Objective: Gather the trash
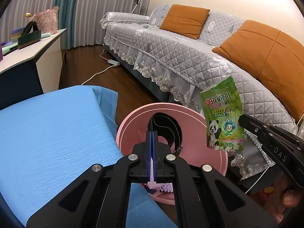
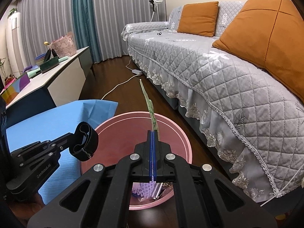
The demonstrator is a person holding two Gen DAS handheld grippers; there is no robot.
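Trash items are held one per gripper above the pink bin [image 1: 218,163].

Left gripper [image 1: 152,133]: jaws fully closed on a coiled black strap [image 1: 167,125]. The strap loops out past the fingertips and hangs over the bin opening. In the right wrist view the same gripper [image 2: 76,134] enters from the left edge, with the strap [image 2: 84,141] curled at its tip, just above the bin's left rim.

Right gripper [image 2: 153,133]: jaws fully closed on the lower edge of a green detergent pouch [image 2: 150,106]. In this view the pouch is seen edge-on, rising as a thin strip from the fingertips. In the left wrist view the right gripper [image 1: 241,118] comes in from the right edge, gripping the pouch [image 1: 223,115] at its right side. The pouch face shows a panda print. It hangs upright over the bin's right rim.

Bin: stands on the dark wood floor [image 2: 117,72], between a blue-covered surface [image 1: 51,133] on the left and a sofa with a grey quilted cover [image 2: 218,72] on the right. Purple foam netting [image 2: 144,188] and other small items lie at the bin bottom.

Surroundings: two orange cushions [image 2: 199,18] lean on the sofa back. A white power strip [image 2: 137,71] with its cable lies on the floor beside the sofa. A cabinet [image 2: 62,76] carrying assorted objects stands to the left, before grey and teal curtains [image 2: 114,15].
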